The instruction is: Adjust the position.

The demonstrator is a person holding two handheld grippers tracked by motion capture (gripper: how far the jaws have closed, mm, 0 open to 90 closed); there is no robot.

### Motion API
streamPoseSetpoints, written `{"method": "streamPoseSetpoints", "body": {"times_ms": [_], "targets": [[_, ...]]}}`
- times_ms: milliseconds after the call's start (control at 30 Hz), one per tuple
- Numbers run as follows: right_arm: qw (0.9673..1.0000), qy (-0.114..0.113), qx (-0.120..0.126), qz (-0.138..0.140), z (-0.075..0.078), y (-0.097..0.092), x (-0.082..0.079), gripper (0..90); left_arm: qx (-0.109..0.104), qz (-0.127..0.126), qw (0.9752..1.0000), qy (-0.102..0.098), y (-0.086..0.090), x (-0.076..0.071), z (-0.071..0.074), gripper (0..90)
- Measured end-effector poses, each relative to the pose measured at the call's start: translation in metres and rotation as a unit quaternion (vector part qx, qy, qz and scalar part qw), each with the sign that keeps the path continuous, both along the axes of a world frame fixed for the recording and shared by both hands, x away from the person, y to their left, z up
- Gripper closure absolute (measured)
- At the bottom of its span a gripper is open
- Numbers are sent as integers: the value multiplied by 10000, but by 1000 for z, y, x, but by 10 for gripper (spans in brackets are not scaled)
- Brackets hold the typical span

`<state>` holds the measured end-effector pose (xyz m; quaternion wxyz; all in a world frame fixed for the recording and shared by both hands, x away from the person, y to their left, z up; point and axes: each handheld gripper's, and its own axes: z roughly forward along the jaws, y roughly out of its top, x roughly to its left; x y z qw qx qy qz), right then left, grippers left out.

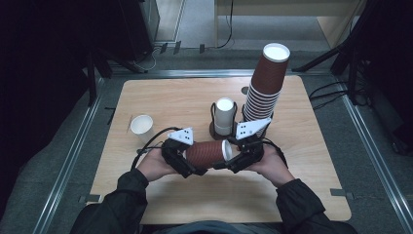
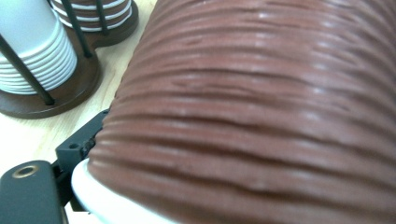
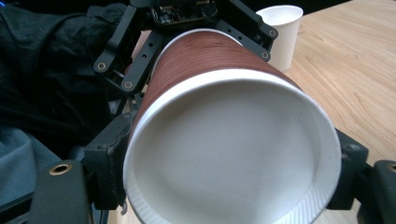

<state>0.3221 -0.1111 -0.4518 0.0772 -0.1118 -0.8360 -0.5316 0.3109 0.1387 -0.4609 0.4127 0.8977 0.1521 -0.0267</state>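
Near the middle of the counter (image 1: 160, 102), you hold a brown ribbed cup (image 1: 207, 153) on its side between both grippers, lifted just above the wood. Your left gripper (image 1: 187, 165) has its jaws clamped round the cup's closed end, and your right gripper (image 1: 233, 161) has its jaws clamped on either side of the white rim, the open mouth facing right. Just beyond, a dark wooden holder (image 1: 214, 129) carries a short stack of white cups (image 1: 224, 116) and, to its right, a tall leaning stack of brown cups (image 1: 265, 83) capped with one upside down. A single white cup (image 1: 141, 126) stands upright at the left, well apart from the holder.
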Motion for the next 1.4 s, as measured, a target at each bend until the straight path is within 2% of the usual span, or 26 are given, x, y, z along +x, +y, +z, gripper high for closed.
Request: {"method": "streamPoseSetpoints", "body": {"times_ms": [100,200,367,567,667,767,800,967,1200,1400], "targets": [[9999,142,-91,1,0,0,1,220,3,-10,10000,22,0,0,1,97],[9999,84,-112,-69,2,-1,0,182,13,32,10000,20,2,1,3,96],[9989,25,-466,-78,0,-5,-2,183,29,239,9997,-41,11,2,9,96],[9976,-31,-662,-186,-2,-10,1,183,255,393,9989,-94,19,2,18,96],[9967,-84,-771,-219,-4,-11,1,182,377,393,9985,4,21,5,19,95],[9960,-138,-852,-230,-5,-11,1,183,641,400,9971,24,20,7,18,95],[9956,-138,-891,-245,-6,-11,1,183,716,390,9967,-6,20,7,18,95],[9940,-210,-1042,-257,-8,-12,-1,188,974,252,9948,139,15,10,16,94],[9919,-269,-1212,-272,-12,-13,-1,189,1097,173,9937,162,9,15,15,94],[9916,-262,-1229,-315,-12,-14,-1,188,1255,139,9917,239,8,17,13,93]]}}
